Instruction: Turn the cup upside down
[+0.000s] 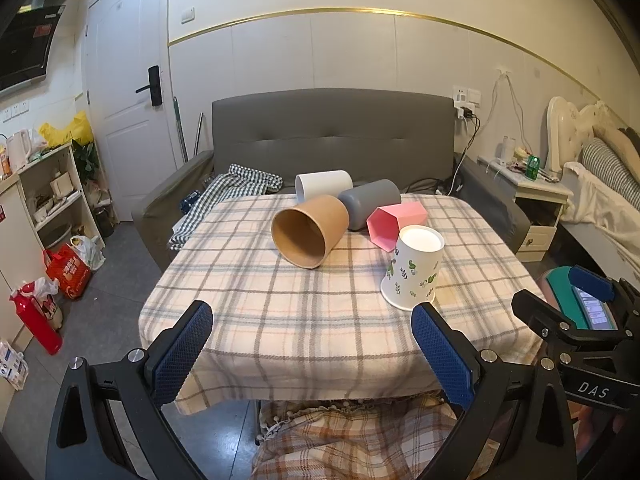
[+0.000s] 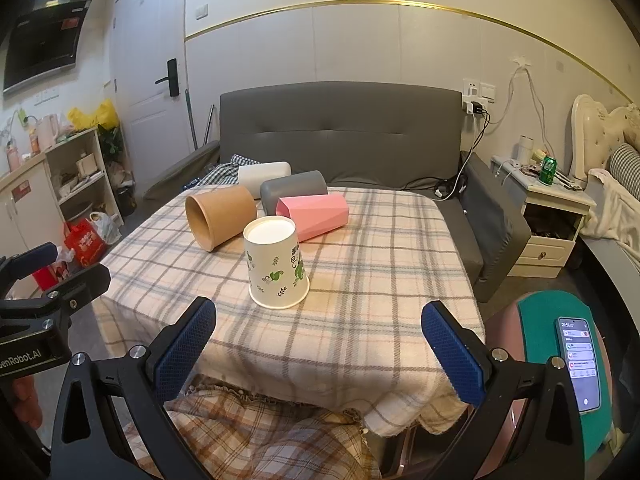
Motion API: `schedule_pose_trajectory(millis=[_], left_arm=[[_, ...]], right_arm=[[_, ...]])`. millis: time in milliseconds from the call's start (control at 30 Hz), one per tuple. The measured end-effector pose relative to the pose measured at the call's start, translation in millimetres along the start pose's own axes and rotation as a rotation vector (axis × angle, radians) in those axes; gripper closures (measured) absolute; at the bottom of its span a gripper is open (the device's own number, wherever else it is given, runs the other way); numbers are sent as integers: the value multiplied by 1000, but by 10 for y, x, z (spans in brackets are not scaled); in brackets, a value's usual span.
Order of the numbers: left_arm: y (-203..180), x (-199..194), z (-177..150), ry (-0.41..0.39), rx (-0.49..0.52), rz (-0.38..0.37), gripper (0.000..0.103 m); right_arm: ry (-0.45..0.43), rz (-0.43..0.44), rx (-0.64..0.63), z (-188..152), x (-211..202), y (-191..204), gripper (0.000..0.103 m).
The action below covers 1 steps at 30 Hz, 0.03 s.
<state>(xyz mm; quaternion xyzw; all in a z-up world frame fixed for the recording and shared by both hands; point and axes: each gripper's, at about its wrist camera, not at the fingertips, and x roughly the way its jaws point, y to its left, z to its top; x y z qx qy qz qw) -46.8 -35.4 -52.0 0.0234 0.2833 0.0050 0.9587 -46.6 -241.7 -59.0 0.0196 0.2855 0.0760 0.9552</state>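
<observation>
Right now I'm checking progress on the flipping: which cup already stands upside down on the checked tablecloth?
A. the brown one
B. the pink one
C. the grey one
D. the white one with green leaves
D: the leaf-printed cup stands mouth down, base up; the others lie sideways.

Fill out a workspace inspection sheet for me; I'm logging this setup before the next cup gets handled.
Surface: table under plaid cloth, cloth hanging over the near edge.
Job's things: patterned paper cup standing upside down; brown cup, pink cup, grey cup, white cup lying on their sides.
Clutter: nothing seen on the cloth.
Grippers: left gripper and right gripper open, holding nothing.
Cables: charger leads from the wall socket onto the sofa.
Surroundings: grey sofa, nightstand, phone.
</observation>
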Motion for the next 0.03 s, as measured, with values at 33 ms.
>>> schedule_pose_trajectory(millis=[33], left_arm=[[1,-12,-4,1,-1,-2,0]], right_arm=[[-1,1,1,4,-1,-2,0]])
